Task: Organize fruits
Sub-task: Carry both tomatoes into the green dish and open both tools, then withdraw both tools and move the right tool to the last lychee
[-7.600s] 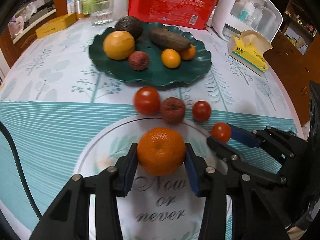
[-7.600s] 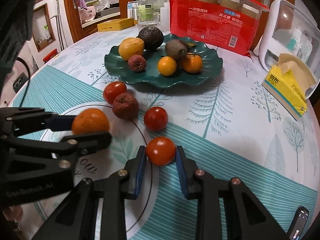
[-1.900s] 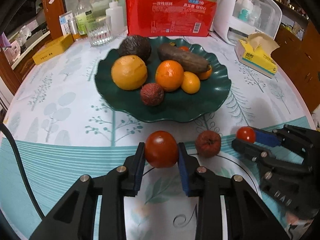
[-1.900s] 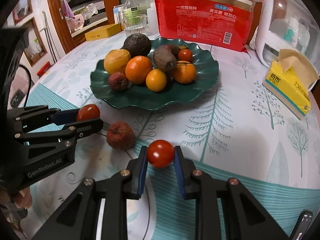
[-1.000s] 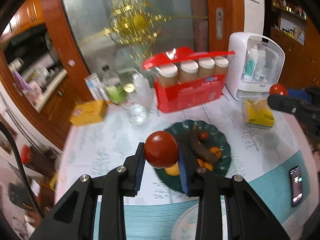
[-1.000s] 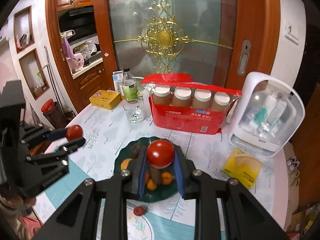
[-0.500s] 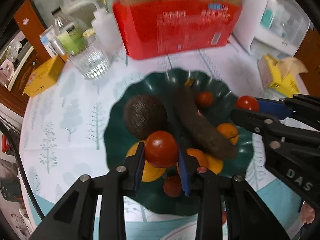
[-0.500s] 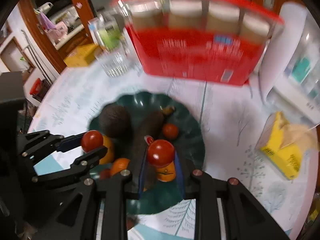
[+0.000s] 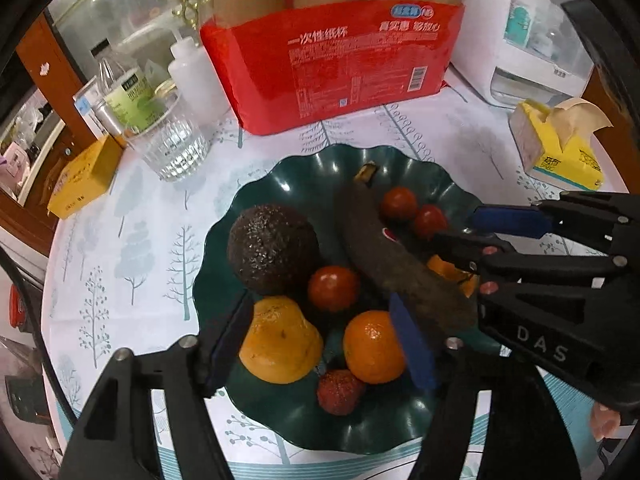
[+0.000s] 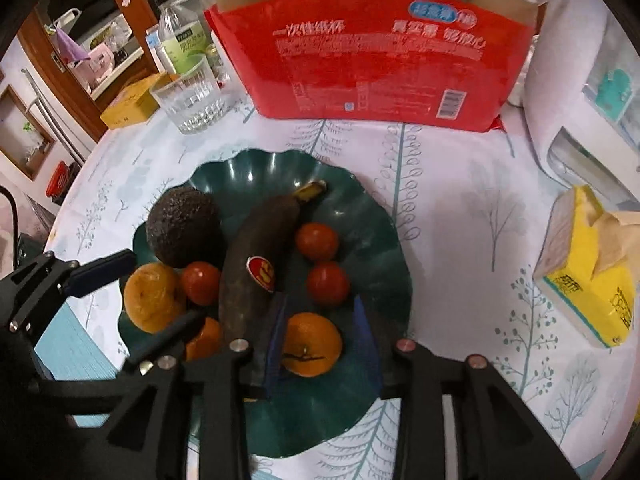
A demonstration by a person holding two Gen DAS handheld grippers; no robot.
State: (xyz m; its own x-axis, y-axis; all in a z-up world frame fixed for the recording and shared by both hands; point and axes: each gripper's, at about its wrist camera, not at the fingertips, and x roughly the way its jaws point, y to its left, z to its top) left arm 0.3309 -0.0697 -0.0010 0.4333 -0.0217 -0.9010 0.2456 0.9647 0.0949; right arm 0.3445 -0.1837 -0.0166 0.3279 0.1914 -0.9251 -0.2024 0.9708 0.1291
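Observation:
A dark green wavy plate (image 9: 304, 176) (image 10: 384, 240) holds an avocado (image 9: 272, 248), a dark banana (image 9: 384, 248), oranges, a red lychee-like fruit (image 9: 340, 392) and three tomatoes. My left gripper (image 9: 320, 344) is open above the plate, its jaws apart and empty; a tomato (image 9: 333, 288) lies just beyond them beside the avocado. My right gripper (image 10: 320, 340) is open over the plate's right side, with an orange (image 10: 311, 343) lying between its jaws and a tomato (image 10: 328, 283) just ahead. Another tomato (image 10: 317, 241) lies further back.
A red pack of paper cups (image 9: 332, 64) stands behind the plate, with a glass (image 9: 172, 148), bottles and a yellow box (image 9: 80, 180) at the left. A yellow tissue pack (image 10: 588, 272) and a white appliance (image 10: 592, 92) are at the right.
Both grippers came down over the plate and opened. Each let go of its tomato, and both tomatoes now lie on the plate.

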